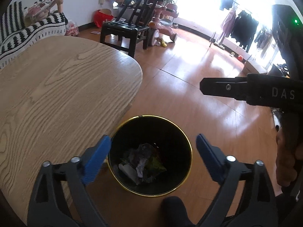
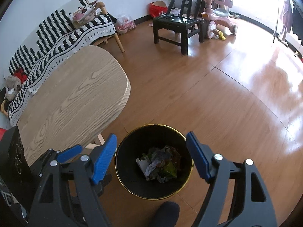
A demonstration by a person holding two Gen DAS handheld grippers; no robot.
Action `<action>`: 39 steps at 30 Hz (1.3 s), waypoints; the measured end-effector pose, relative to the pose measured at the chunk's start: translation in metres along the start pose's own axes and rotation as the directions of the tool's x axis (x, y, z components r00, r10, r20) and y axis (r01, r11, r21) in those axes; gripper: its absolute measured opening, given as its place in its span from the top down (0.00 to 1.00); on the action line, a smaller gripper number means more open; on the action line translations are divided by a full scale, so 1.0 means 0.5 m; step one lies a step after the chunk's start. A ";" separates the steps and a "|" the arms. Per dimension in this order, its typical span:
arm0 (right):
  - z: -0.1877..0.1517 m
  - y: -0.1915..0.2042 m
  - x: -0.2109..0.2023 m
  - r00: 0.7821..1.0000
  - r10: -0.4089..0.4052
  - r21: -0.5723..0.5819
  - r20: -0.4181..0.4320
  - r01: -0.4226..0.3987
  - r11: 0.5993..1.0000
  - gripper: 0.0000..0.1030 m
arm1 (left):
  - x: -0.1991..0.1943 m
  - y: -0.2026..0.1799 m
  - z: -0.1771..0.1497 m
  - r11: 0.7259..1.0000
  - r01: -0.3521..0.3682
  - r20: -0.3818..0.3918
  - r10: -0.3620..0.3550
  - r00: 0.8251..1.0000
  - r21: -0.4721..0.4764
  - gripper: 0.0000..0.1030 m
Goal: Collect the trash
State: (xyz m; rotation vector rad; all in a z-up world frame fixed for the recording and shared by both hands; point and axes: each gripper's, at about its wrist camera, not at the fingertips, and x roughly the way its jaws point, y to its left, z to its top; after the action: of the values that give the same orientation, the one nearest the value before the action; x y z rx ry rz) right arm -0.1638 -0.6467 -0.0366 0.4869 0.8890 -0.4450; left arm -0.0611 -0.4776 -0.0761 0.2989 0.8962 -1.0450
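A black bin with a gold rim (image 1: 184, 141) stands on the floor by the table's end; it also shows in the right wrist view (image 2: 130, 134). Crumpled paper and wrappers (image 1: 144, 162) lie at its bottom, seen too in the right wrist view (image 2: 161, 164). My left gripper (image 1: 153, 151) hangs open and empty above the bin. My right gripper (image 2: 151, 149) is open and empty over the bin as well. In the left wrist view the right gripper's body (image 1: 246, 91) shows at the right, above the floor.
A light wooden table (image 2: 75, 98) lies left of the bin. A striped sofa (image 2: 62, 36) stands behind it. A black chair (image 2: 178, 24) and a pink tricycle (image 2: 217, 19) stand farther back. A dark foot (image 2: 166, 213) is just in front of the bin.
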 end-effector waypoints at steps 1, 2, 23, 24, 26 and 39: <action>0.001 0.000 -0.001 1.000 0.001 0.002 0.001 -0.001 1.000 0.29 | -0.003 0.003 -0.001 1.000 -0.003 0.003 0.003 1.000 -0.001 0.12; 0.001 0.001 -0.001 1.000 0.002 0.003 0.001 -0.002 1.000 0.29 | -0.008 0.006 -0.002 1.000 0.000 0.003 0.000 1.000 -0.001 0.11; 0.037 0.311 -0.010 0.987 0.146 -0.209 0.059 -0.131 0.969 0.19 | -0.319 0.302 -0.081 0.939 -0.285 0.085 0.305 0.949 -0.195 0.08; 0.034 0.353 -0.005 0.984 0.170 -0.235 0.050 -0.154 0.960 0.19 | -0.341 0.329 -0.093 0.921 -0.323 0.077 0.346 0.935 -0.218 0.08; 0.035 0.418 0.002 0.979 0.201 -0.272 0.036 -0.183 0.945 0.19 | -0.395 0.385 -0.124 0.875 -0.404 0.061 0.433 0.899 -0.267 0.08; -0.083 0.851 0.021 0.936 0.346 -0.530 -0.056 -0.322 0.785 0.16 | -0.701 0.634 -0.338 0.571 -0.604 -0.058 0.698 0.713 -0.556 0.08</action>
State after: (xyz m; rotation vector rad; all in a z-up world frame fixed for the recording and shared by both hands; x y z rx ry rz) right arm 0.0521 -0.2824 0.0242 0.1098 0.8187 0.1288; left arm 0.0530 0.0005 0.0259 0.0402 0.7866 -0.0796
